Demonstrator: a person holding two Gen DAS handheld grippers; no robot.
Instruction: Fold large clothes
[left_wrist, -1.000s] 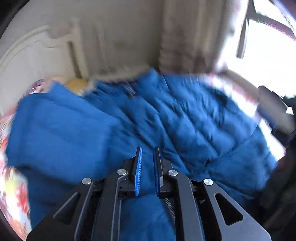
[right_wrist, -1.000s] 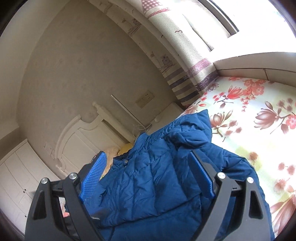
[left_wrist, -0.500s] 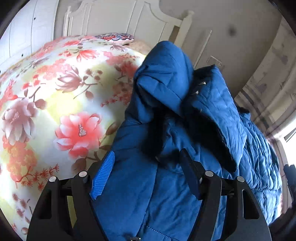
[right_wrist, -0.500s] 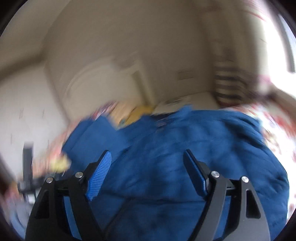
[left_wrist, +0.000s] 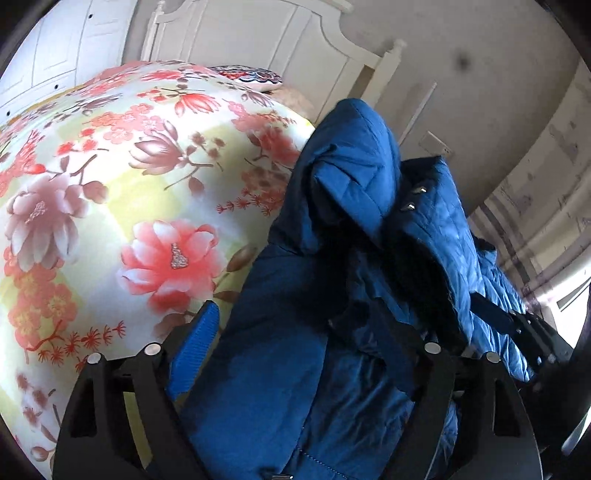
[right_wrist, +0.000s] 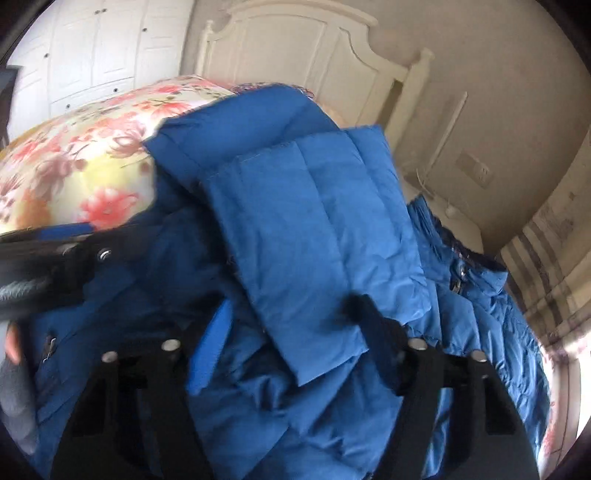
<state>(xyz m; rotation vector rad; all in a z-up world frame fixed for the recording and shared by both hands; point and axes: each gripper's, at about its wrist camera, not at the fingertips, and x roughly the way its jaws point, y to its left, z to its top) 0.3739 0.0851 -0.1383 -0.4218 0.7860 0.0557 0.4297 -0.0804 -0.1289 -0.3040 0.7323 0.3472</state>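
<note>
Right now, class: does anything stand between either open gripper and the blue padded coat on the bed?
Nothing visible does. The left gripper and the right gripper are both open, with the blue padded coat directly between and beyond their fingers. Only the floral bedspread lies beside it.

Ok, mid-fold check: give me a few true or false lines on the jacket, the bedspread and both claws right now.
1. The blue jacket lies on a floral bedspread. True.
2. The left claw is clamped shut on a sleeve. False: its jaws stand wide apart over the jacket.
3. The right claw is open. True.
4. The jacket is red. False: it is blue.
5. A white headboard stands behind the bed. True.
</note>
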